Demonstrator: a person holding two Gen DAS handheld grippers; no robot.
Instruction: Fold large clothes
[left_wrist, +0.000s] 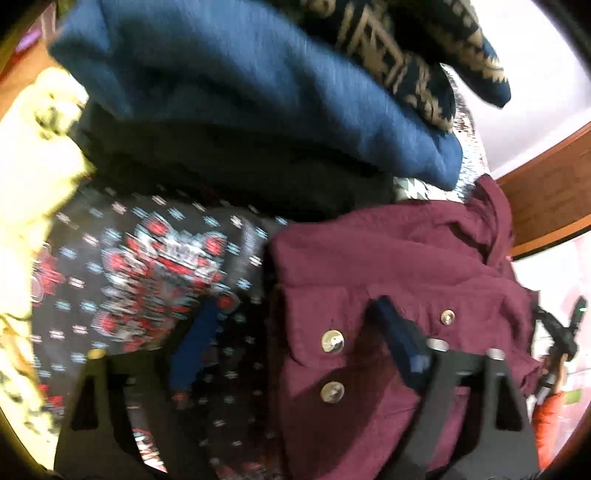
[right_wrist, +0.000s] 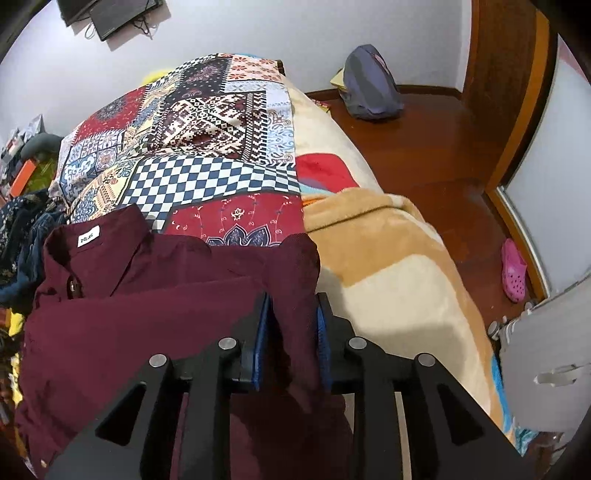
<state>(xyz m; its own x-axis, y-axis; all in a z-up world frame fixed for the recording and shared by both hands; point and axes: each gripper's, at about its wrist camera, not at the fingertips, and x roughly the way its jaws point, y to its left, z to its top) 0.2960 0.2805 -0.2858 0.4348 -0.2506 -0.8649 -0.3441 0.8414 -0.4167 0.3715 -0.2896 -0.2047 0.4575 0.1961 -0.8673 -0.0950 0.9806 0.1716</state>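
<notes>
Two grippers: both at one maroon shirt (right_wrist: 147, 314) on a patchwork-covered bed (right_wrist: 207, 140).
Right gripper (right_wrist: 291, 332): blue pads (right_wrist: 263, 332) pinch a fold of the shirt's edge between them.
Left gripper (left_wrist: 295, 339): fingers spread wide; the shirt's buttoned cuff (left_wrist: 332, 354) lies between them, against the right finger (left_wrist: 402, 339).
Beyond the left fingertips: stacked blue garment (left_wrist: 240, 92); black printed garment (left_wrist: 147, 266) under the left finger.
Right of the right fingers: tan blanket (right_wrist: 388, 266).
</notes>
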